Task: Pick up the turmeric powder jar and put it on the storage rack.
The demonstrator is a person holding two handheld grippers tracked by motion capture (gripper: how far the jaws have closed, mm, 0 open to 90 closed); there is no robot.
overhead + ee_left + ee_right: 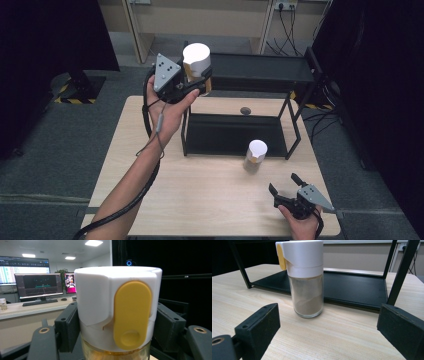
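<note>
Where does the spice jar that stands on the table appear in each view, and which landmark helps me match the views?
High view: the standing spice jar is right of centre, before the black shelf.
Left gripper view: not in it.
Right gripper view: the jar is upper centre.
Shared landmark: the black shelf.

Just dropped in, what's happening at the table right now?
The left gripper is shut on a white-capped spice jar, holding it up beside the top shelf of the black rack. A second jar, with brown powder, stands upright on the wooden table in front of the rack's lower shelf. The right gripper rests near the table's front edge, jaws open and facing that jar, apart from it.
</note>
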